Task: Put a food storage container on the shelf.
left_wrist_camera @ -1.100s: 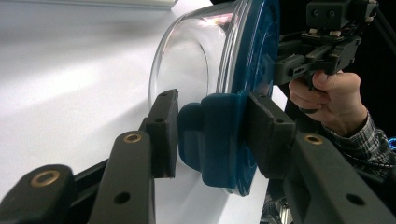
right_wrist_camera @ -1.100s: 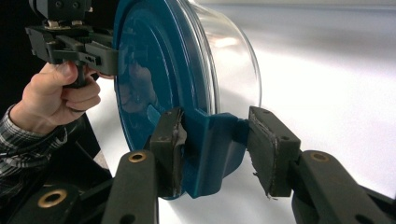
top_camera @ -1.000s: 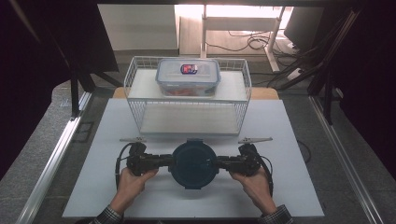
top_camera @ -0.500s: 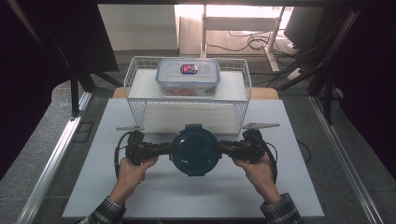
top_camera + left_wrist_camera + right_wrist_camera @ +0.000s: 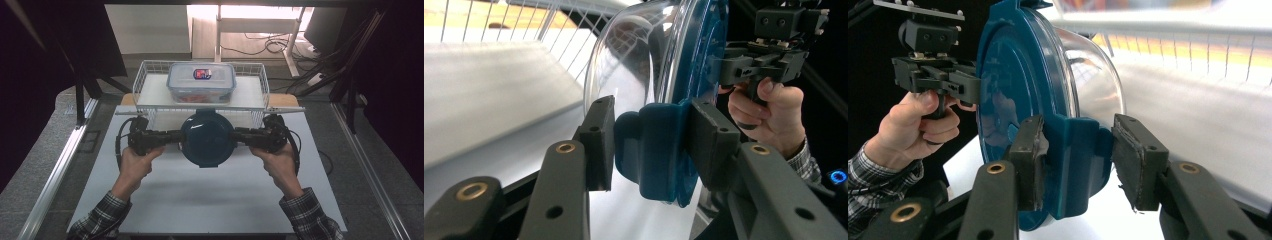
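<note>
Carried forward, round blue-lidded container (image 5: 206, 139) now just short of wire basket (image 5: 145, 75); left tongs (image 5: 176, 137) and right tongs (image 5: 239, 136) clamped on side tabs; label unreadable.

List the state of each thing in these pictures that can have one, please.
Round clear container with dark blue lid: lidded, lifted, held by both side tabs.
Left gripper: shut on a lid tab.
Right gripper: around the other tab.
Rectangular clear plastic box: lidded, inside the basket.
White wire basket: upright.
</note>
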